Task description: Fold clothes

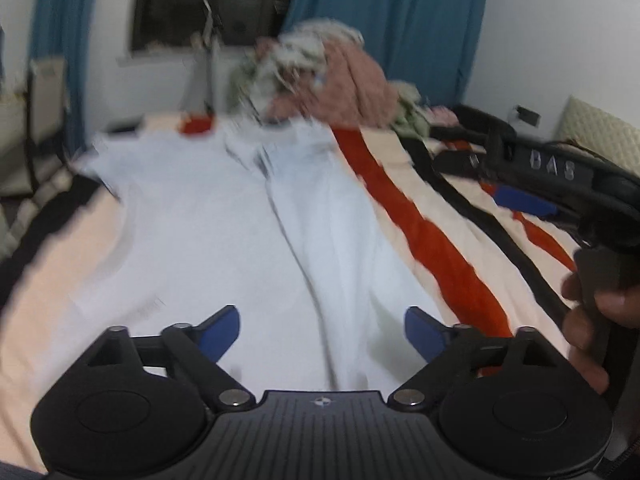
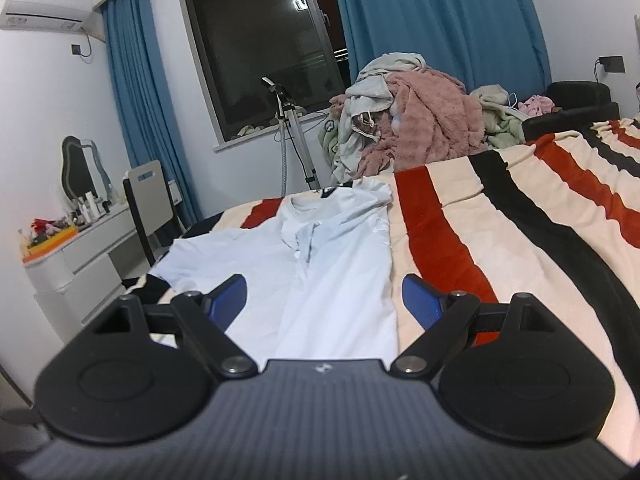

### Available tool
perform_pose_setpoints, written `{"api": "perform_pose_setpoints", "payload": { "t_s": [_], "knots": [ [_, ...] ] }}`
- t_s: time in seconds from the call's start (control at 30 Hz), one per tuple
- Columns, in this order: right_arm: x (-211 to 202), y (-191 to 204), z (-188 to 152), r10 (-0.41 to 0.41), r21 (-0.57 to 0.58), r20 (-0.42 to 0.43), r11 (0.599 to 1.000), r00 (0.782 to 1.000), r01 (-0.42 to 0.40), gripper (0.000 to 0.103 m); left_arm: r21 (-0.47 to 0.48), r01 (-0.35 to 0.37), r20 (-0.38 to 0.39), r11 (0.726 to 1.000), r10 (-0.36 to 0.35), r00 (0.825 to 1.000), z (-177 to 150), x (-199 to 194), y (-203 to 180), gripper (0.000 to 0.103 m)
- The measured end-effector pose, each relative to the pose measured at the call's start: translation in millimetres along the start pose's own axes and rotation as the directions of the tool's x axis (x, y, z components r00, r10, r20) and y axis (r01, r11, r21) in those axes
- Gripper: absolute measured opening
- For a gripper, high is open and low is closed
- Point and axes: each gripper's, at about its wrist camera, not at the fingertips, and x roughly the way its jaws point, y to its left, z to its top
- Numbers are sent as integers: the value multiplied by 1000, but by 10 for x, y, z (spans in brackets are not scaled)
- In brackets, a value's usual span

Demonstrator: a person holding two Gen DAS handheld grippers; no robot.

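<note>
Striped blanket (image 2: pixel 500 216) covers the bed w/ cream, red & black bands; blue curtains (image 2: pixel 432 32) hang either side of a dark window (image 2: pixel 260 40); a metal tripod stand (image 2: pixel 298 140) stands just below the window, nr the bed's far edge; AC unit (image 2: pixel 44 4) high on the wall at upper left; white dresser (image 2: pixel 80 256) at left w/ wavy-framed mirror (image 2: pixel 82 168) & small bottles (image 2: pixel 90 204) on top, too small to tell apart; chair (image 2: pixel 150 204) beside the dresser; black wall socket (image 2: pixel 610 63) at far right; left wrist view blurred.
</note>
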Motion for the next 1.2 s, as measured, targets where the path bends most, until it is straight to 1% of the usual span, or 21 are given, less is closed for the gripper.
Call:
{"api": "perform_pose_setpoints", "payload": {
  "t_s": [0.03, 0.2, 0.27, 0.33, 0.43, 0.5, 0.57, 0.7, 0.73, 0.8, 0.97, 1.03, 1.17, 1.2],
  "knots": [
    [-25, 30, 32, 3, 1, 3, 1000, 1000, -3, 86, 2, -16, 20, 1000, 16, 1000, 46, -85, 19, 100],
    [-32, 157, 235, 25, 38, -3, 999, 1000, -25, 86, 11, -70, 108, 997, 68, 992, 362, -526, 75, 102],
    [34, 240, 339, 37, 48, -15, 998, 999, -36, 86, 4, -90, 113, 996, 89, 990, 525, -654, 96, 102],
    [138, 308, 455, 48, 61, -33, 997, 998, -46, 79, -3, -91, 98, 996, 91, 991, 703, -709, 111, 103],
    [348, 418, 638, 54, 41, -37, 998, 998, -53, 79, 14, -105, 92, 994, 103, 990, 937, -720, 155, 103],
    [524, 459, 722, 56, 18, -37, 998, 998, -55, 79, 20, -121, 92, 992, 119, 989, 1047, -612, 201, 103],
    [749, 459, 757, 59, 20, -55, 998, 997, -58, 79, -6, -112, 94, 994, 112, 989, 1087, -473, 312, 103],
    [1314, 380, 687, 83, 63, -113, 995, 990, -76, 78, -122, -63, 125, 990, 78, 989, 927, 20, 689, 103],
    [1474, 361, 661, 88, 68, -129, 994, 988, -80, 76, -143, -58, 119, 988, 76, 990, 881, 153, 773, 103],
    [1817, 333, 608, 96, 67, -154, 994, 983, -87, 75, -177, -78, 71, 981, 92, 993, 860, 423, 893, 102],
    [2728, 313, 470, 108, 44, -214, 994, 971, -100, 75, -186, -46, 57, 981, 57, 997, 759, 884, 1148, 103],
    [3065, 309, 415, 100, 20, -234, 995, 967, -98, 75, -190, -54, 58, 980, 66, 996, 754, 1040, 1229, 103],
    [3710, 248, 265, 62, 28, -274, 998, 960, -56, 75, -195, -69, 61, 978, 83, 995, 740, 1348, 1384, 103],
    [3835, 232, 224, 47, 23, -282, 999, 958, -42, 75, -182, -71, 67, 981, 85, 994, 722, 1410, 1401, 103]
  ]
}}
